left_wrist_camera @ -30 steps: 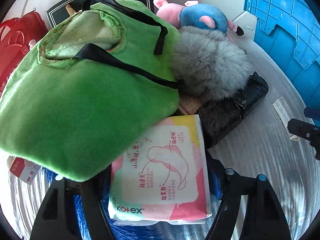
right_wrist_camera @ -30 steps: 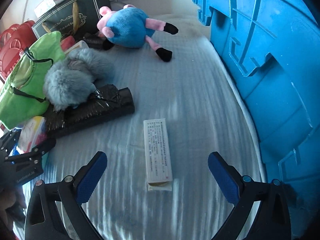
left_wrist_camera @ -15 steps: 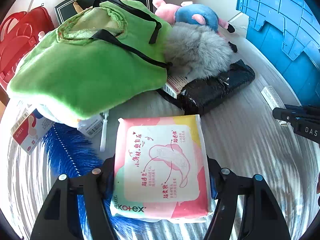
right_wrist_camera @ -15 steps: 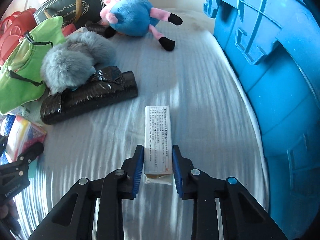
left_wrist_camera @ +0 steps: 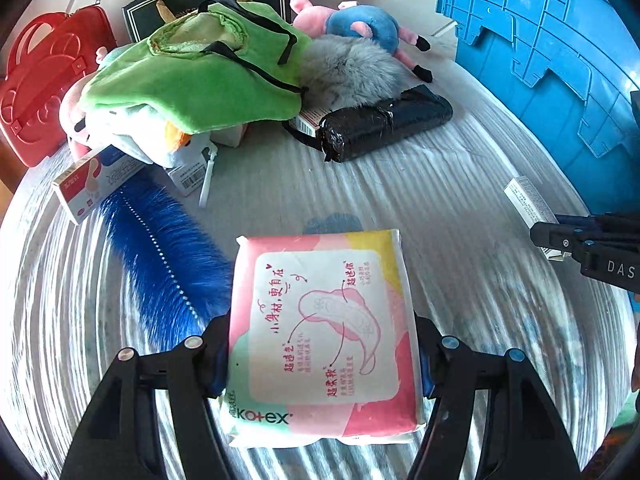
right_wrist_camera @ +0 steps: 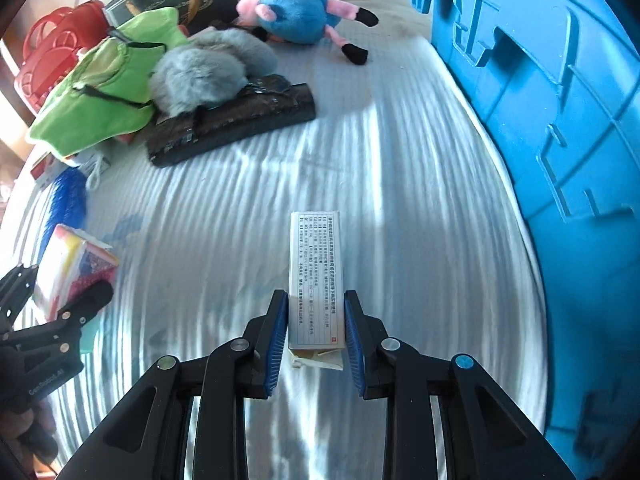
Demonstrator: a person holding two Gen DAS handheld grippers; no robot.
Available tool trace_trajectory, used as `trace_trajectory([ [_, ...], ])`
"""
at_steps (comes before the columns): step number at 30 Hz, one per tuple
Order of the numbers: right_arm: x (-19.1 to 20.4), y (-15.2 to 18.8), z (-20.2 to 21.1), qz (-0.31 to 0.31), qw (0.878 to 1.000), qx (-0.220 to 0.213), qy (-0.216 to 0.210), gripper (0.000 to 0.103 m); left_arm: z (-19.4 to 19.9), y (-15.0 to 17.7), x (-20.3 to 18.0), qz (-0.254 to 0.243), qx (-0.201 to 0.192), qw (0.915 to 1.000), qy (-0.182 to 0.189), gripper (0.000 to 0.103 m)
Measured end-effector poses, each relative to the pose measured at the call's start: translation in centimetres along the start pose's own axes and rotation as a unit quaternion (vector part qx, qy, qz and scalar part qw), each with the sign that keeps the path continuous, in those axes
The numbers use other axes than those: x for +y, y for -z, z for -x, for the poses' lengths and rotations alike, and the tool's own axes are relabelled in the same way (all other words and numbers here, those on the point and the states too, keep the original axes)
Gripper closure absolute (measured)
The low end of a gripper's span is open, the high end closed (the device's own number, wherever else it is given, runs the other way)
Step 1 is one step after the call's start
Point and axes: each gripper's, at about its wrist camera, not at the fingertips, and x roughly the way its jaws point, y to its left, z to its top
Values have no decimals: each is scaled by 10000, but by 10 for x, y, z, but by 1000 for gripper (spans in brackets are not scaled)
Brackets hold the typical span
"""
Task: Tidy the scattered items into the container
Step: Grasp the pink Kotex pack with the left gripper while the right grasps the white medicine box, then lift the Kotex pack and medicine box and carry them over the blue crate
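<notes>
Both wrist cameras look steeply down along their own fingers at the white bed sheet (right_wrist_camera: 400, 152), close above it. The blue container (left_wrist_camera: 560, 60) lies right of each view; both share the black wrapped bundle (right_wrist_camera: 232, 124) left of it.

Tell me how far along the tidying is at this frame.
Nothing shows as stowed yet; the blue crate's inside is out of view. In hand: the left gripper clamps the pink pad pack, the right gripper clamps the slim white box. Left on the bed: green bag, grey fur piece, black wrapped bundle, pig plush, blue feather, small boxes.
</notes>
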Motion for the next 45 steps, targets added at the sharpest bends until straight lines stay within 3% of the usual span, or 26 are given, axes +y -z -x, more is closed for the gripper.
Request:
trace_trajectory([
  [20, 44, 26, 112, 201, 9986, -271, -397, 76, 116, -5, 14, 270, -527, 9981, -145, 37],
  [33, 61, 20, 194, 336, 9960, -599, -578, 76, 200, -32, 23, 334, -807, 9949, -502, 37],
  [45, 67, 2, 272, 495, 9890, -1181, -739, 76, 274, -65, 30, 442, -1297, 9884, -653, 37],
])
